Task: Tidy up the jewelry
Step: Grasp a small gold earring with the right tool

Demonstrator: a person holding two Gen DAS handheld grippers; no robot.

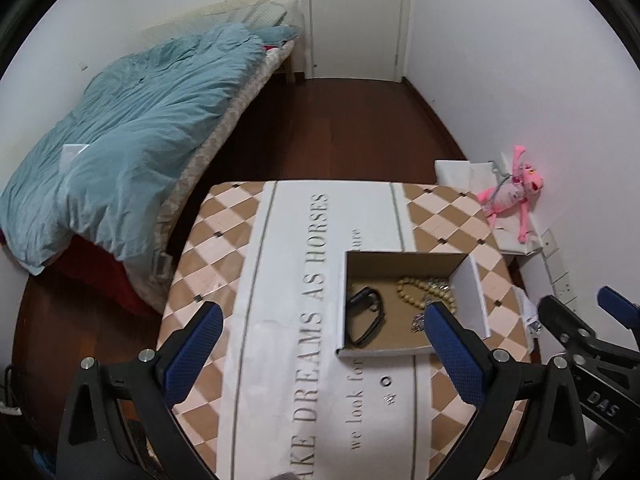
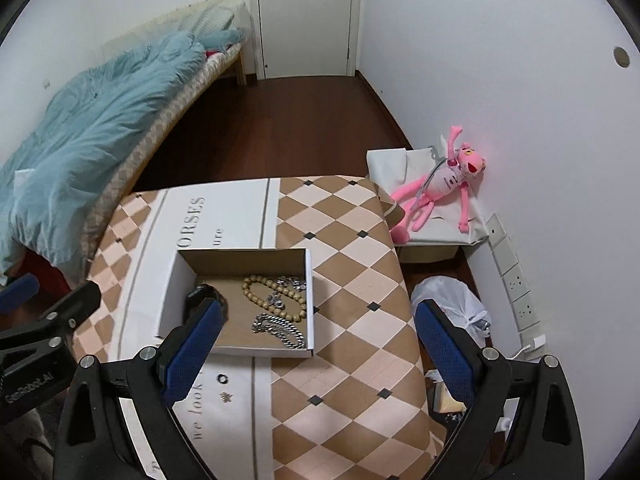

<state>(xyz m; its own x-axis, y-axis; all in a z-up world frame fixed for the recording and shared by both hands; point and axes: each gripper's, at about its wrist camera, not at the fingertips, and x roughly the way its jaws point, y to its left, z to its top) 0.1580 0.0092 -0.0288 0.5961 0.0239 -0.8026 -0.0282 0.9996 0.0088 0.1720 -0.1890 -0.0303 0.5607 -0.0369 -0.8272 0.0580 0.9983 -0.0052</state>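
1. Left tool [image 1: 320, 344]: spread wide, holding nothing, hovering above the counter's near edge.
2. Right tool [image 2: 320, 344]: also spread wide and empty, above the near right part of the counter [image 2: 360, 280].
3. Two loose pieces lie on the printed white runner, between the box and the near edge: a small dark ring [image 1: 386, 380] and, just nearer, a tiny silver charm [image 1: 390, 399].
4. Cardboard box [image 2: 308, 304] sits mid-counter, open top. Inside: black wristband [image 1: 364, 314] on the left, wooden bead bracelet [image 2: 272, 298] centre, silver chain [image 2: 280, 328] at the near right corner.
5. Key relation: both loose pieces lie straight ahead of the left tool, slightly right of its centreline. For the right tool they're off to the left, beside its left finger. Left looks nearer.
6. Likely remaining: those two go into the box.
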